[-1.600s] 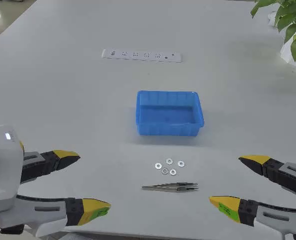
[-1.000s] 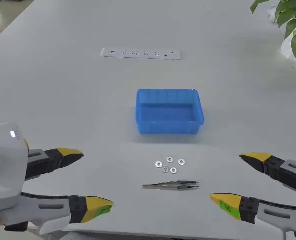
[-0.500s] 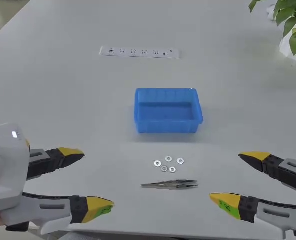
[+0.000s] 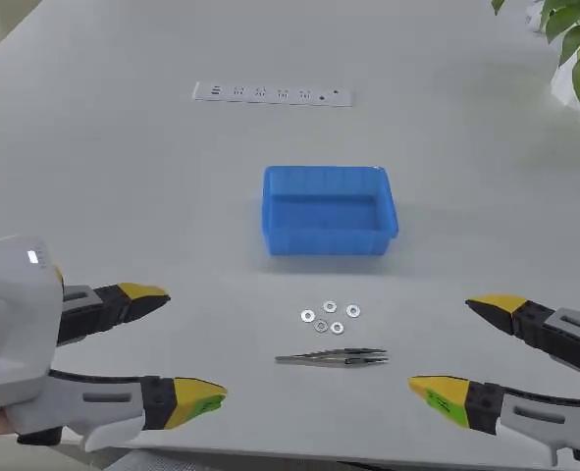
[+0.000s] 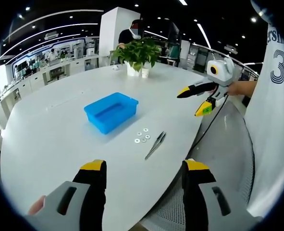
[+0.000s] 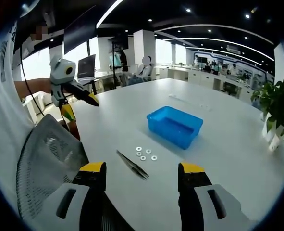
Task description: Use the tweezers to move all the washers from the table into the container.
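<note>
We hold the left gripper [image 4: 196,343] and right gripper [image 4: 439,342] low over the near edge of the table [image 4: 123,177], both angled inward, jaws spread wide with nothing between them. Between them the tweezers [image 4: 331,357] lie flat, long axis side to side along that edge; we cannot tell which end bears the tips. Five washers [image 4: 330,317] cluster just beyond, the blue container [image 4: 329,211] farther out.

A dark number 31 is showing on the person's white cloth jersey [image 5: 271,125], below cut-off letters reading "ersi".
</note>
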`<state>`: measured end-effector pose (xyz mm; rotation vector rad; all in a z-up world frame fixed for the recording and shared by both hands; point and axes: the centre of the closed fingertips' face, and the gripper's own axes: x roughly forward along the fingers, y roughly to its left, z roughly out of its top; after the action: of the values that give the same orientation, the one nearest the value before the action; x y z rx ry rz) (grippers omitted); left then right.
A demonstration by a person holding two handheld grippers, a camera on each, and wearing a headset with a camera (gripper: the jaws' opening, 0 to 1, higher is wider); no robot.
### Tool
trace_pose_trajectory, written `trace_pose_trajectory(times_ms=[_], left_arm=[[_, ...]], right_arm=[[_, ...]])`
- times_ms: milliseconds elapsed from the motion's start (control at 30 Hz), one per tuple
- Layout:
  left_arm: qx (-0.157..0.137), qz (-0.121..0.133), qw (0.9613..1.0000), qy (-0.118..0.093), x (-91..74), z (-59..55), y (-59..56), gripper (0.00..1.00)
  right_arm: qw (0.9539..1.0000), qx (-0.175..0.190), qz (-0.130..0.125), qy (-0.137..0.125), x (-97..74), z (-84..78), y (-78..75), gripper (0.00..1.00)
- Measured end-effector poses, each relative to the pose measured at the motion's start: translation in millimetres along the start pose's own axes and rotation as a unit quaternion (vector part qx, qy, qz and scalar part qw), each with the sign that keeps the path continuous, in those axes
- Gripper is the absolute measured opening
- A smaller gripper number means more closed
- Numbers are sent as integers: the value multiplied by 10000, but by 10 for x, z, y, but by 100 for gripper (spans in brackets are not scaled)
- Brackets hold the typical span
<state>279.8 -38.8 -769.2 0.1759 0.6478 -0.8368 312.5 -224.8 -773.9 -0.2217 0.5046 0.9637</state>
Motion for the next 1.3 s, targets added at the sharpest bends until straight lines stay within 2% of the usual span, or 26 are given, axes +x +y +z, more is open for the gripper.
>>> trace_pose_trajectory(times_ms=[100, 233, 400, 567, 700, 800, 867, 967, 1133, 1200, 1233, 1300], left_arm=[[-28, -8, 9999, -134, 7, 55, -4, 68], [-1, -2, 10000, -68, 24, 37, 16, 68], [-9, 27, 9999, -133, 28, 65, 41, 68], [38, 10, 10000, -43, 58, 21, 42, 67], [-24, -112, 9999, -121, 111, 46, -10, 66], [101, -215, 9997, -113, 204, 87, -78, 64], [112, -211, 9997, 20, 260, 60, -78, 63], [157, -130, 9998, 45, 315, 58, -53, 57], [312, -337, 9987, 202, 441, -5, -124, 56], [352, -377, 9986, 150, 501, -5, -109, 54], [370, -408, 9983, 190, 535, -10, -103, 53], [649, -419, 9964, 343, 575, -39, -84, 53]], right_arm=[[10000, 7, 2, 23, 2, -13, -6, 62], [10000, 11, 17, 51, 13, -27, -13, 62], [10000, 6, 48, 85, 32, -35, -22, 62], [9999, -2, 88, 123, 61, -52, -33, 62], [9998, -30, 128, 145, 79, -46, -27, 62], [9997, -64, 183, 176, 104, -52, -12, 62], [9994, -108, 229, 228, 125, -68, 4, 62], [9992, -145, 283, 253, 151, -90, 1, 62], [9980, -267, 424, 378, 226, -151, 25, 61], [9972, -349, 480, 445, 261, -178, 26, 61], [9971, -350, 501, 454, 283, -185, 22, 61], [9967, -353, 550, 486, 315, -200, 22, 61]])
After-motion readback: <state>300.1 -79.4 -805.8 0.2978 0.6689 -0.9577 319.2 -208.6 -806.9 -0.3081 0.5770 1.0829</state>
